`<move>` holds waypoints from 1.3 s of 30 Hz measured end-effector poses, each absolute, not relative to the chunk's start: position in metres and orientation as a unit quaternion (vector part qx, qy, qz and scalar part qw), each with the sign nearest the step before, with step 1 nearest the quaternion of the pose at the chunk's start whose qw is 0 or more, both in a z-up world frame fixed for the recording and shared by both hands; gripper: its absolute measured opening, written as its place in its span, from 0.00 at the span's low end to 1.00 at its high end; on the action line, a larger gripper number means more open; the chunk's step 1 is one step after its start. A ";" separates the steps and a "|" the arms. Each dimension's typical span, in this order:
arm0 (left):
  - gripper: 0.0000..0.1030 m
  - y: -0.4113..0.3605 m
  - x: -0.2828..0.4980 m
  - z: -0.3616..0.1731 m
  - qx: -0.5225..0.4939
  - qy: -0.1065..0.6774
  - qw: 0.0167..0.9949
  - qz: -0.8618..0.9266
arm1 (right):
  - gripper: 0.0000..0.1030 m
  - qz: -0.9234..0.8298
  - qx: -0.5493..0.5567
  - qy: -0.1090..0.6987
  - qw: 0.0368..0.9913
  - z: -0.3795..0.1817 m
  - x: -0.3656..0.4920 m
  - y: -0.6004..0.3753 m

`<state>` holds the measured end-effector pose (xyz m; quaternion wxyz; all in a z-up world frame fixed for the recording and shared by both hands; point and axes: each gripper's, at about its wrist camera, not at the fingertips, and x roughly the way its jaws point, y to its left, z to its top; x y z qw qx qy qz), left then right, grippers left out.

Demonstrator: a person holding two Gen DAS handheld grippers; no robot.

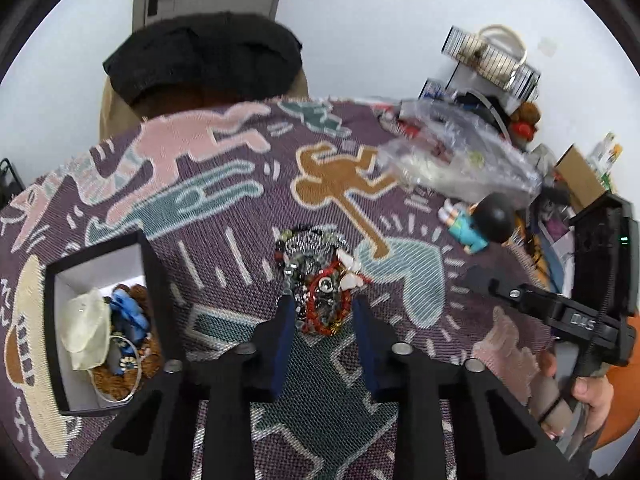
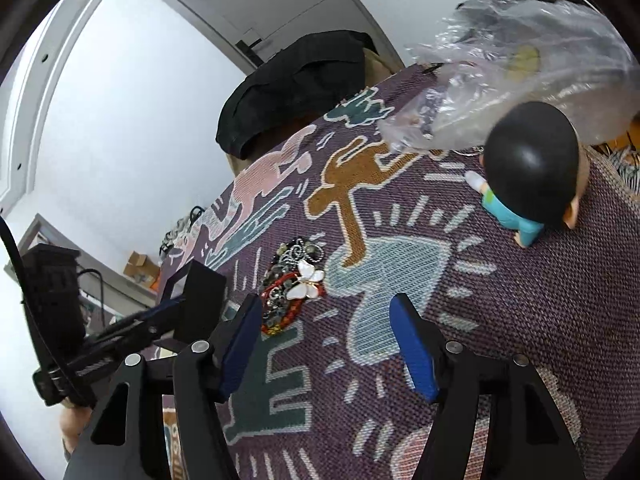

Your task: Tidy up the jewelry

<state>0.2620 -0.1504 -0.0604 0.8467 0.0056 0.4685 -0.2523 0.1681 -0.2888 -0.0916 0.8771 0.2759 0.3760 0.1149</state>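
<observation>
Both grippers' jaws apart; left gripper point(image 1: 322, 308) straddles jewelry pile point(image 1: 320, 276).

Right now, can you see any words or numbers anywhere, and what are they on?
"D4S", as best I can read it, seen upside down on the black body of the right gripper.
Small packets at the table's far edge carry print too blurred to read.
No other writing is legible.

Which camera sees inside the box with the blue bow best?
The left wrist view: the open black box faces the camera, showing its blue bow and pale pouch. The right wrist view shows only the box's dark outer corner.
</observation>
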 end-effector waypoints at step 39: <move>0.07 -0.151 0.275 -0.067 -0.023 0.468 0.850 -0.241 | 0.61 0.131 0.237 0.404 0.874 -0.098 0.200 -0.252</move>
